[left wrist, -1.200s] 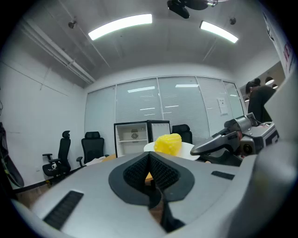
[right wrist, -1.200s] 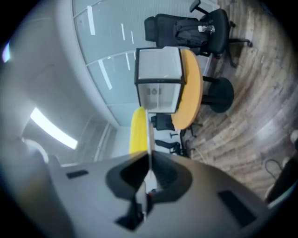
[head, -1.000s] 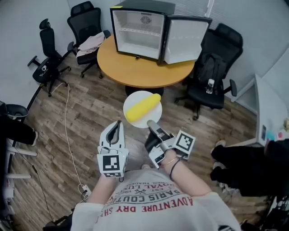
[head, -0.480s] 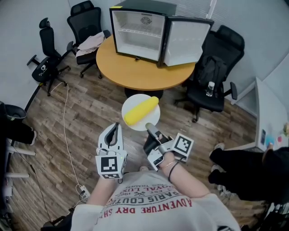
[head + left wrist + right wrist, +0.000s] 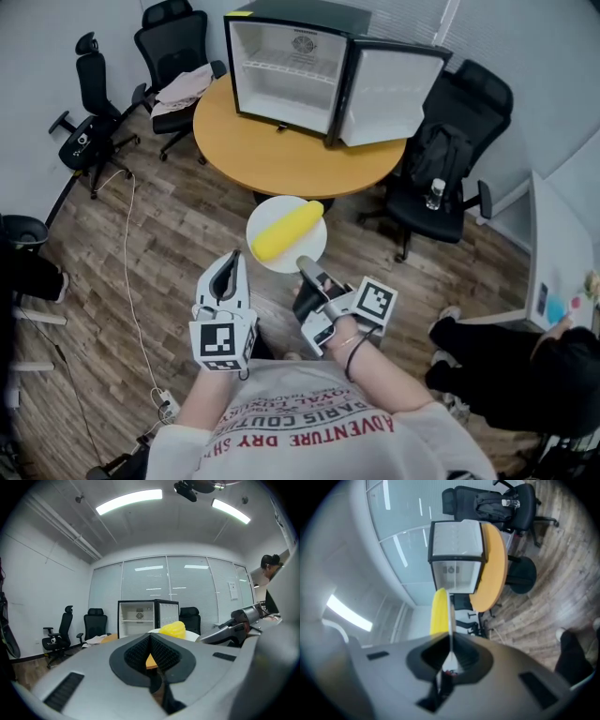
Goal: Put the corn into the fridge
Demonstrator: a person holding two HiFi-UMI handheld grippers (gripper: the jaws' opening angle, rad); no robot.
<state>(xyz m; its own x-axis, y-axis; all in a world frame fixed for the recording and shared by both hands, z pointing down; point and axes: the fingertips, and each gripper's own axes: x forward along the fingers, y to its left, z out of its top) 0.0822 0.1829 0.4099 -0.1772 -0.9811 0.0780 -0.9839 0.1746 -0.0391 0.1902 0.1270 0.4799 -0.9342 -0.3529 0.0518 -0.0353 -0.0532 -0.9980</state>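
Note:
A yellow corn cob (image 5: 286, 231) lies on a round white plate (image 5: 307, 249) held over the wooden floor. My right gripper (image 5: 306, 266) is shut on the plate's near rim. In the right gripper view the plate (image 5: 450, 616) shows edge-on between the jaws, with the corn (image 5: 438, 613) to its left. My left gripper (image 5: 231, 265) hangs to the plate's left, shut with nothing in it; its view shows the corn (image 5: 172, 629) beyond its closed jaws. The small black fridge (image 5: 289, 67) stands on the round table (image 5: 281, 155) ahead, its door (image 5: 388, 89) swung wide open.
Black office chairs stand around the table: two at the left (image 5: 173, 52), one with a bottle on its seat at the right (image 5: 441, 183). A cable (image 5: 131, 281) trails across the floor on the left. A white desk edge (image 5: 544, 253) is at the right.
Both grippers and the plate with the corn have drifted a little left and toward the table. The right gripper's hold on the plate is unchanged.

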